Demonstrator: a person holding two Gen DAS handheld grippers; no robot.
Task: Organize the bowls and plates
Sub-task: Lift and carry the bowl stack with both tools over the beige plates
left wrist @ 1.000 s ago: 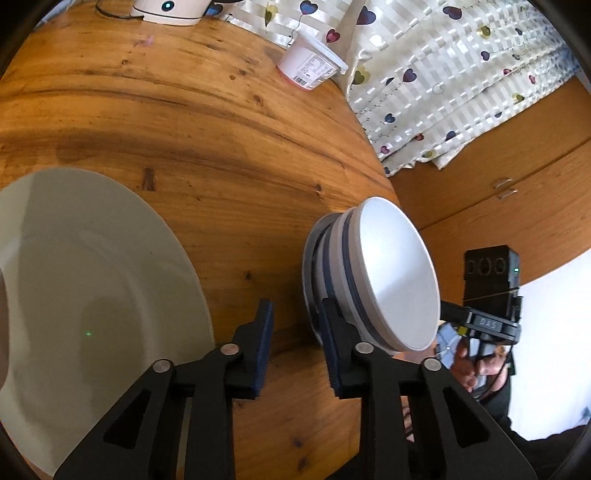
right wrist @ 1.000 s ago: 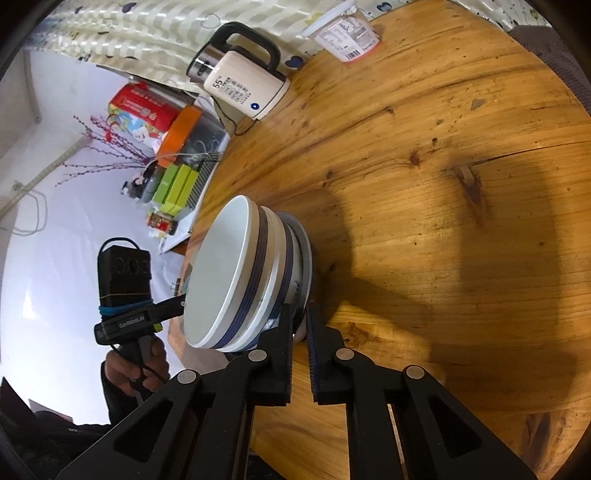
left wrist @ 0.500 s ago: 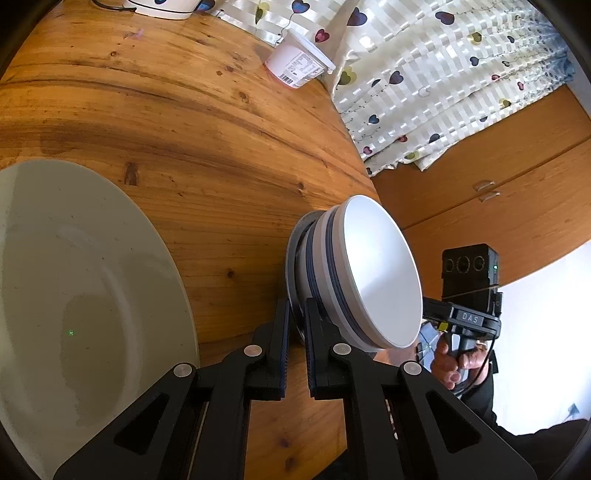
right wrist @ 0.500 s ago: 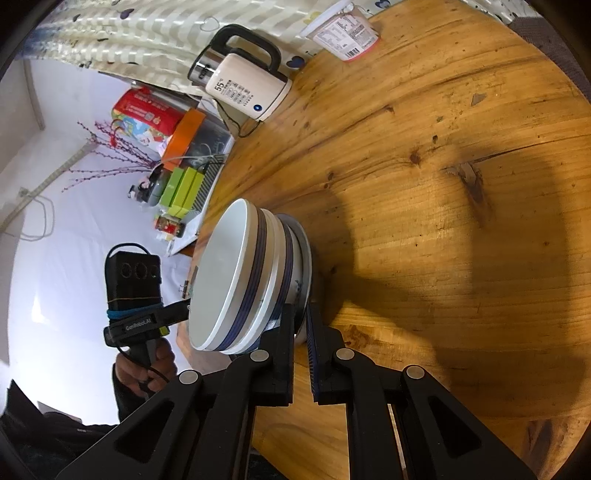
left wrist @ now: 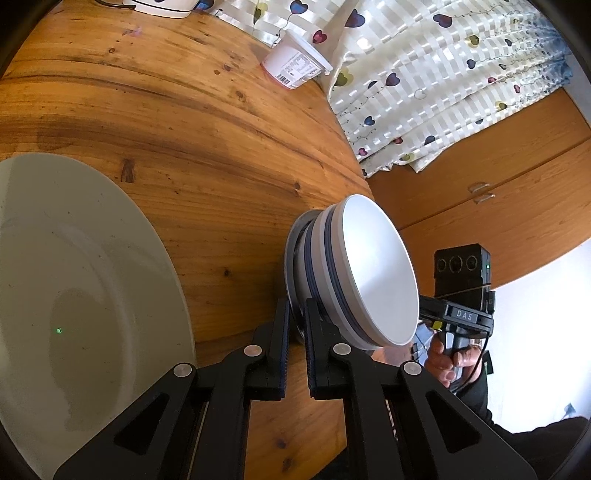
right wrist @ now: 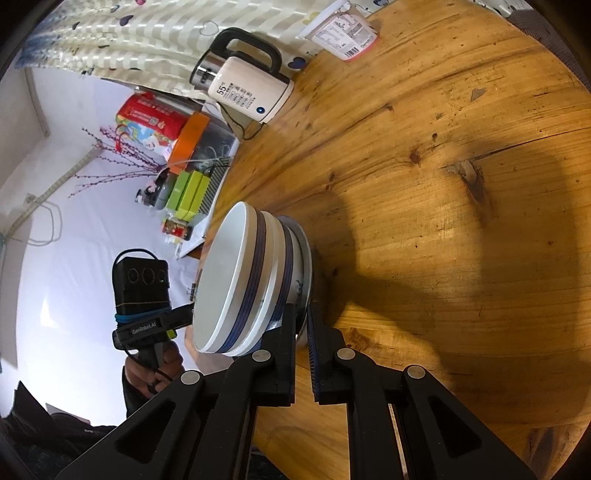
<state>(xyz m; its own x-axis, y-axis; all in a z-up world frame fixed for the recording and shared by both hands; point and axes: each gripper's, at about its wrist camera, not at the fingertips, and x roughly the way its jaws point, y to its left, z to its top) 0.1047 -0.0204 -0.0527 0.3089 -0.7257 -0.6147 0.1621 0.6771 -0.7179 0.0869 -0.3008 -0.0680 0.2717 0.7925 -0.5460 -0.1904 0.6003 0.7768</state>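
A stack of white bowls with blue bands [left wrist: 354, 273] sits on a small plate [left wrist: 291, 258] near the edge of the round wooden table [left wrist: 184, 110]. My left gripper [left wrist: 296, 314] is shut on the rim of that small plate. My right gripper [right wrist: 301, 317] is shut on the opposite rim of the same plate [right wrist: 304, 266], with the bowl stack [right wrist: 236, 280] above it. A large white plate [left wrist: 74, 295] lies on the table to the left in the left wrist view.
A pink-and-white yogurt tub [left wrist: 295, 66] lies at the far table edge, also in the right wrist view [right wrist: 343, 33]. A cream electric kettle [right wrist: 243, 81] stands at the back. A heart-print curtain [left wrist: 443, 74] hangs behind. Boxes and packages [right wrist: 177, 155] lie beyond the table.
My left gripper went from open beside the stack to shut on the small plate's rim. The right gripper stayed shut on the other rim.
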